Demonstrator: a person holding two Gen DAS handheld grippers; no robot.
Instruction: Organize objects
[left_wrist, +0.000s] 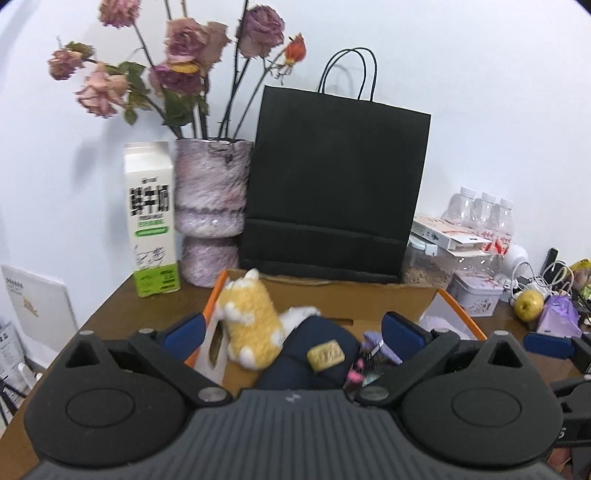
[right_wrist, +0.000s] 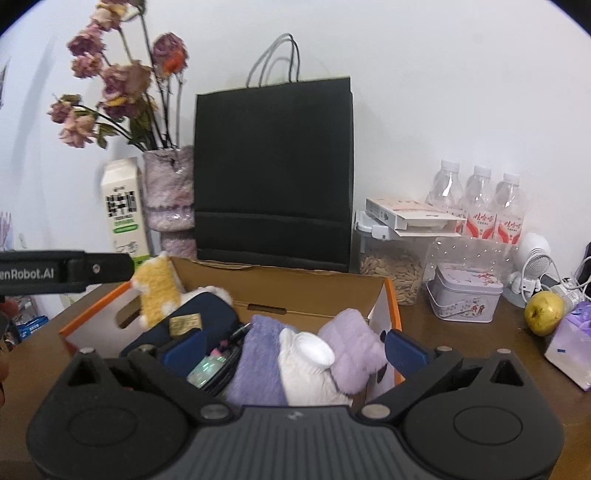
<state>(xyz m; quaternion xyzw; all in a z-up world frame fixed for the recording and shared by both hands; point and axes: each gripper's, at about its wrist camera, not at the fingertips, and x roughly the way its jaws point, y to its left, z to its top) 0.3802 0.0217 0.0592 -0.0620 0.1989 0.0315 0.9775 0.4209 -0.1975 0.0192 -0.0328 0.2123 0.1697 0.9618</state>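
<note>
An open cardboard box with orange edges stands on the brown table; it also shows in the right wrist view. Inside lie a yellow-and-white plush toy, a navy pouch with a gold label, and in the right wrist view a purple-and-white fluffy cloth and a dark case. My left gripper is open and empty above the box's near side. My right gripper is open and empty over the fluffy cloth. The left gripper's side shows at the left.
A black paper bag stands behind the box. A pink vase of dried roses and a milk carton stand at back left. Water bottles, a seed jar, a tin, an apple and cables lie to the right.
</note>
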